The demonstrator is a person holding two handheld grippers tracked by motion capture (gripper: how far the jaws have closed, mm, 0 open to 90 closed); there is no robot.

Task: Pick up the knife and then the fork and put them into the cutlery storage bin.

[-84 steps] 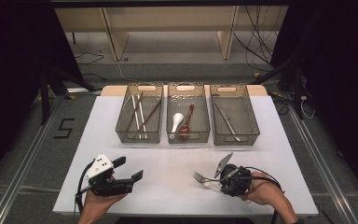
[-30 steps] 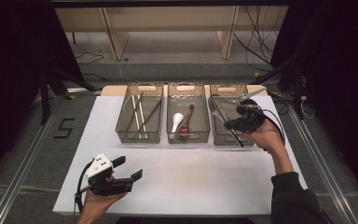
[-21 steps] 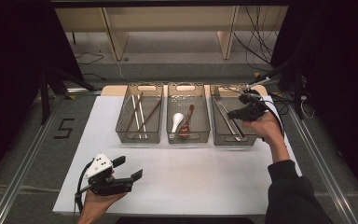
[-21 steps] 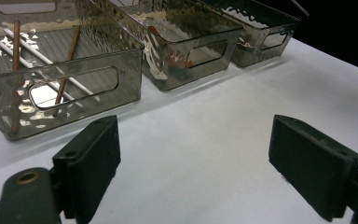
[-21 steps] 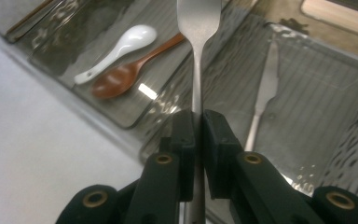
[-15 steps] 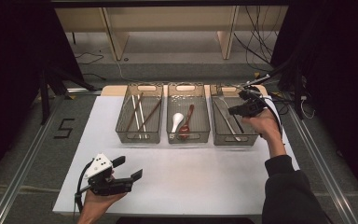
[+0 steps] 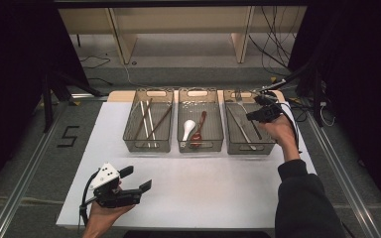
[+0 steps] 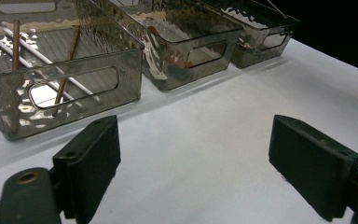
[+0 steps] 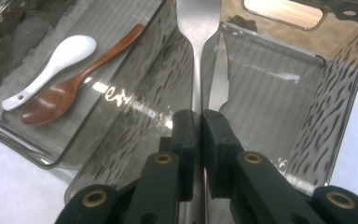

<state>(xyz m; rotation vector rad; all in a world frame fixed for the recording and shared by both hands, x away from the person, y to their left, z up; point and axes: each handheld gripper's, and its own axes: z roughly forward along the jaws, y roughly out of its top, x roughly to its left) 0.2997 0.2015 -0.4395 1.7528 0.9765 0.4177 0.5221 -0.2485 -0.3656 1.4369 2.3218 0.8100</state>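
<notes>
Since 2.8 seconds ago the right gripper (image 7: 261,110) has left the near right part of the table (image 7: 203,188), where it held the fork (image 9: 196,51) low over the white surface, and now hangs over the right bin (image 7: 265,145), at its far end; within the last second it has only drifted a little farther back. The left gripper (image 7: 138,179) has stayed at the near left edge throughout.

The right gripper's jaws are pressed almost together, pinching the fork by its handle; in the right gripper view the handle runs up from between the 2 pads and widens toward the head, which is cut off at the top edge. The fork hangs above the bin's interior, where a knife (image 9: 219,77) lies on the ribbed floor just beside the handle's line.

The left gripper's jaws stand spread wide with nothing between them, above bare table.

The middle bin (image 7: 200,147) holds a white spoon (image 9: 51,67) and a wooden spoon (image 9: 74,79) side by side. The left bin (image 8: 74,100) holds chopsticks (image 8: 67,70).
</notes>
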